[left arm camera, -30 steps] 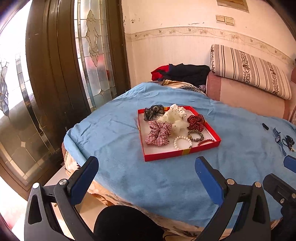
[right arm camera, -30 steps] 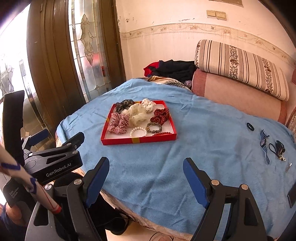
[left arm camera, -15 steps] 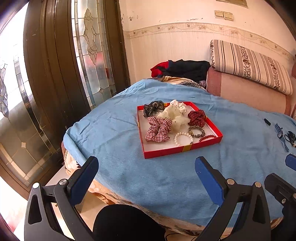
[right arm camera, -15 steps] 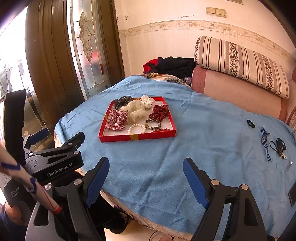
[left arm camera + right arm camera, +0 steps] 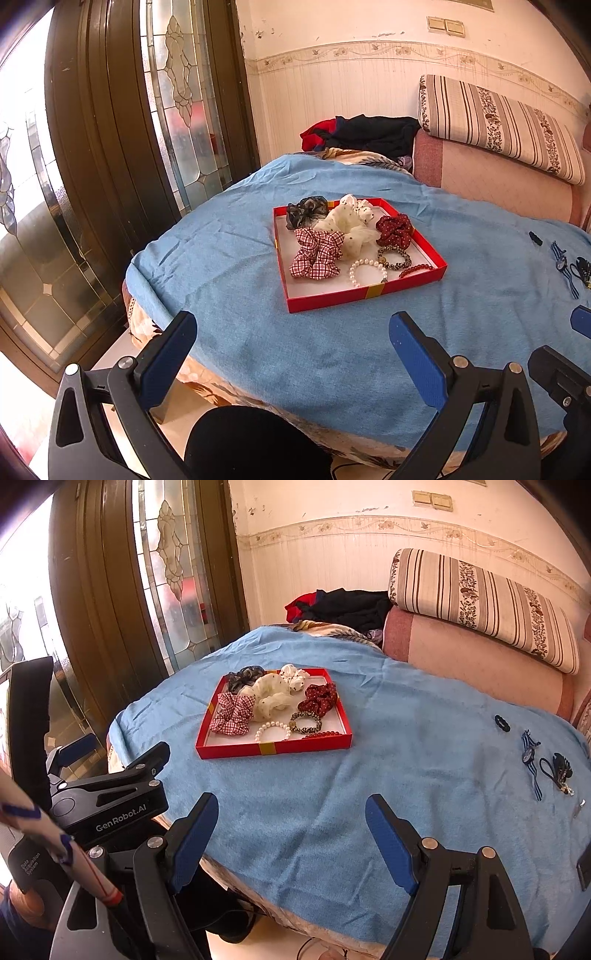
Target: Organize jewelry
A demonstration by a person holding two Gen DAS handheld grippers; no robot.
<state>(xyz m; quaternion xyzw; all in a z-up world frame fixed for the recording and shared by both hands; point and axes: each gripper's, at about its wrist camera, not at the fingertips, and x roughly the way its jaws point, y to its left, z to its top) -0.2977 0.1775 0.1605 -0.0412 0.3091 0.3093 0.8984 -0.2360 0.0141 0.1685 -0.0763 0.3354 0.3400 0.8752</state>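
Ahead of the left gripper (image 5: pixel 291 347), left view: blue cloth (image 5: pixel 221 266) bearing a red tray (image 5: pixel 364 295) of scrunchies, pearl bracelet (image 5: pixel 367 271) and bead bracelets; watch (image 5: pixel 559 260) far right. Jaws wide apart, empty, touching nothing.

Beyond the right gripper (image 5: pixel 291 827), right view: tray (image 5: pixel 273 747) ahead-left, watch (image 5: pixel 529 755) and black tie (image 5: pixel 502 723) ahead-right, pillow (image 5: pixel 480 603) behind. Jaws wide, empty.

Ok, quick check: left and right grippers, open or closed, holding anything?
Left gripper: jaws open, holding nothing.
Right gripper: jaws open, holding nothing.
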